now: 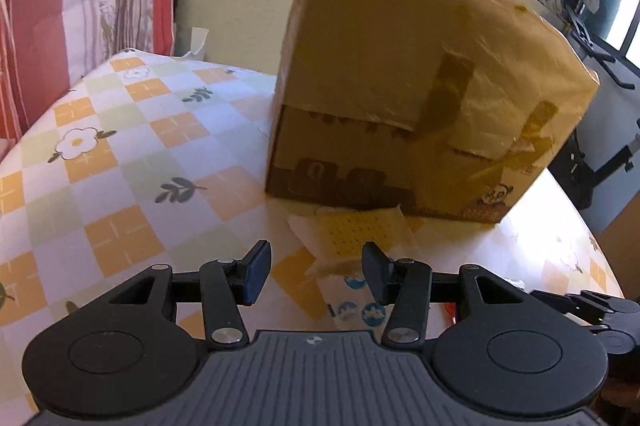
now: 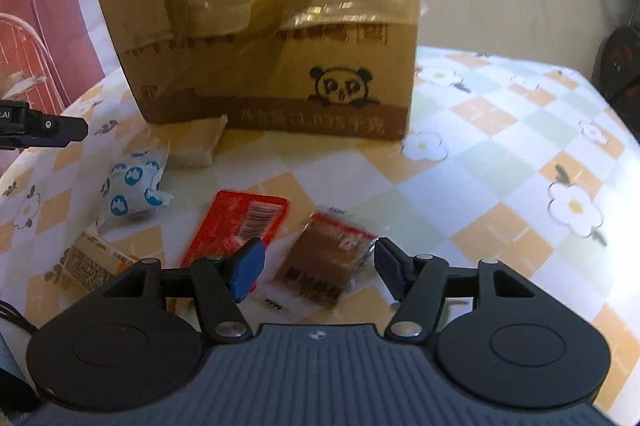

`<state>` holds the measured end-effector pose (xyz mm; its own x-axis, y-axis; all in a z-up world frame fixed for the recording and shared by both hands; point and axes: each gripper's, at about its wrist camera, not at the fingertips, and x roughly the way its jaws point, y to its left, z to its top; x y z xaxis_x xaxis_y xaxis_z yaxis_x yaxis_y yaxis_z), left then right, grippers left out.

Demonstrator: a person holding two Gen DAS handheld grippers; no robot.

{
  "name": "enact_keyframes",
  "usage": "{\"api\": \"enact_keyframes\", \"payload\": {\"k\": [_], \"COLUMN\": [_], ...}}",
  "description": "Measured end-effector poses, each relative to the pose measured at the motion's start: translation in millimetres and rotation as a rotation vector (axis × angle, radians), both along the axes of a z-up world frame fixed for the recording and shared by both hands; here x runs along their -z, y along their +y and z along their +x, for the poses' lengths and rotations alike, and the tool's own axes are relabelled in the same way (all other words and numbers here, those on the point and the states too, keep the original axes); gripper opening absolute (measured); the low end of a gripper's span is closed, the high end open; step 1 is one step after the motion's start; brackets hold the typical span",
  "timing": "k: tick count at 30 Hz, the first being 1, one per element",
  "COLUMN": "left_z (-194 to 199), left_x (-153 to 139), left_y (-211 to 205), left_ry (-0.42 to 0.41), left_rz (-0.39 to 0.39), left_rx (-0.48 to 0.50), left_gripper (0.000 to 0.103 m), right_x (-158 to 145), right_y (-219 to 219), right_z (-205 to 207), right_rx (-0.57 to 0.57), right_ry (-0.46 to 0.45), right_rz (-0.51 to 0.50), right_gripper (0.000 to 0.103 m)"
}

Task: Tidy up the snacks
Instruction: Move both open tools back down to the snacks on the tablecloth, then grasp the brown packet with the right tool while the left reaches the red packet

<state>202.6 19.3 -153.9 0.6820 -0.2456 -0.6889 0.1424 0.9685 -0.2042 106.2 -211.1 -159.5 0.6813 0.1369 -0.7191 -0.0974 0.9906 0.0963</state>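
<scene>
Five small snack packets scattered on the checked flower tablecloth (image 2: pixel 500 154) just near of a taped cardboard box (image 2: pixel 264 26); both claws spread wide, gripping nothing.

Right gripper (image 2: pixel 316 270) poised low over the brown packet (image 2: pixel 324 266), red packet (image 2: pixel 236 226) just left of it; left gripper (image 1: pixel 316 274) aimed at the yellow dotted packet (image 1: pixel 356 234) lying against the box foot, blue-and-white packet (image 1: pixel 356 302) nearer.

Likely trouble: thin, flat, slick wrappers slipping from the pads or only pinched by an edge; red packet dragged along, being so close; box top not visible, so cannot tell whether open for dropping in.

Readable: panda face and "1.035" on the box; barcodes on red and brown packets; other print too blurred.
</scene>
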Motion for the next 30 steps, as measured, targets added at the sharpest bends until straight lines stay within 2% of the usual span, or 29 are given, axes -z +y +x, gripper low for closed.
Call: {"api": "enact_keyframes", "payload": {"k": [6,8,13,19,24,27,30], "left_z": [-0.9,-0.7,-2.7,-4.9,-3.2,1.3,9.4], "left_x": [9.9,13.1,19.8,18.4,10.6,9.9,13.6], "left_y": [-3.0,-4.0,-13.9,-24.1,-41.1,-60.0,-86.0], "left_ry": [0.032,0.044,0.066,0.062,0.056,0.087,0.142], "left_rz": [-0.005,-0.008,-0.007,-0.008,-0.037,-0.068,-0.065], "left_rx": [0.013,0.015,0.049,0.097,0.183,0.267,0.336], "left_gripper": [0.052,0.052,0.052,0.052,0.051,0.051,0.051], "right_x": [4.8,6.0,5.3,3.0,-3.9,-3.0,-1.1], "right_y": [14.1,13.7,12.5,4.6,-1.2,1.7,1.6], "right_z": [3.6,5.5,6.0,0.3,-7.1,-12.3,-17.2], "right_rx": [-0.004,-0.01,-0.039,-0.015,-0.023,-0.064,-0.078], "right_ry": [-0.025,-0.036,-0.049,-0.067,-0.088,-0.088,-0.092], "right_rz": [-0.091,-0.097,-0.078,-0.022,-0.003,-0.025,-0.028], "right_gripper": [0.063,0.059,0.041,0.04,0.04,0.04,0.04]}}
